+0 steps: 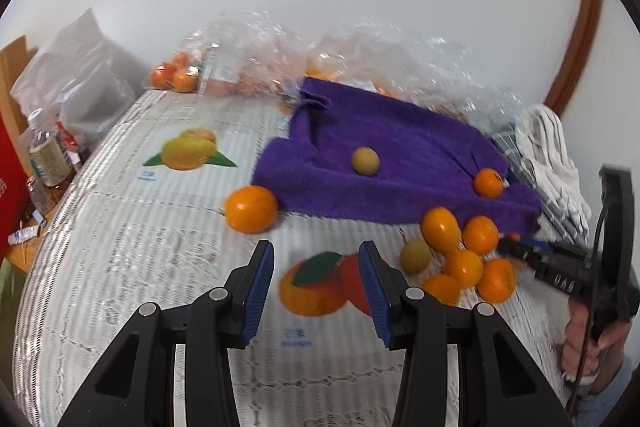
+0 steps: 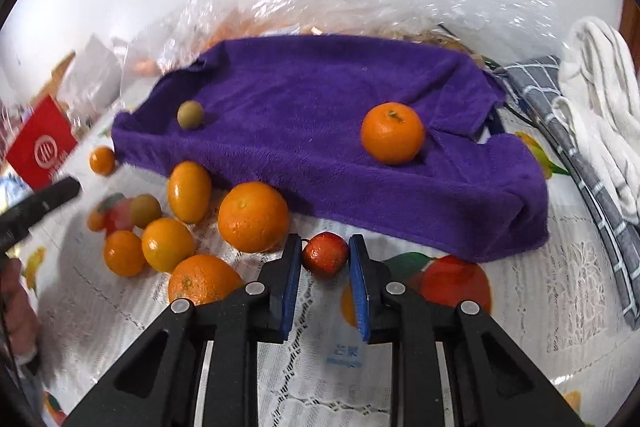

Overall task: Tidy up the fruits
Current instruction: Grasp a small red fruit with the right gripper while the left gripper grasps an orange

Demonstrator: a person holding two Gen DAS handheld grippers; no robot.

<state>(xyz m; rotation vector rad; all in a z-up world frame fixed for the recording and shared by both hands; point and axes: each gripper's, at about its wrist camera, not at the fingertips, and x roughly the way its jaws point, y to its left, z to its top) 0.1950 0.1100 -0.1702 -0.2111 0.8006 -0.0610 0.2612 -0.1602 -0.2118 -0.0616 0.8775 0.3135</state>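
A purple towel (image 2: 320, 131) lies on the table (image 2: 560, 287) with a small green fruit (image 2: 190, 114) and an orange (image 2: 392, 133) on it. My right gripper (image 2: 325, 255) is shut on a small red fruit (image 2: 325, 258) just in front of the towel's near edge. Several oranges (image 2: 253, 217) sit in a cluster to its left. My left gripper (image 1: 316, 263) is open and empty above the tablecloth (image 1: 140, 247). A lone orange (image 1: 251, 209) lies ahead to its left, the orange cluster (image 1: 464, 259) to its right, and the towel (image 1: 400, 163) beyond.
Clear plastic bags (image 1: 260, 59) holding more oranges lie behind the towel. A grey checked cloth (image 2: 560, 131) and white gloves (image 2: 600, 107) sit at the right. Bottles (image 1: 46, 155) and a red box (image 2: 42, 147) stand off the table's left side.
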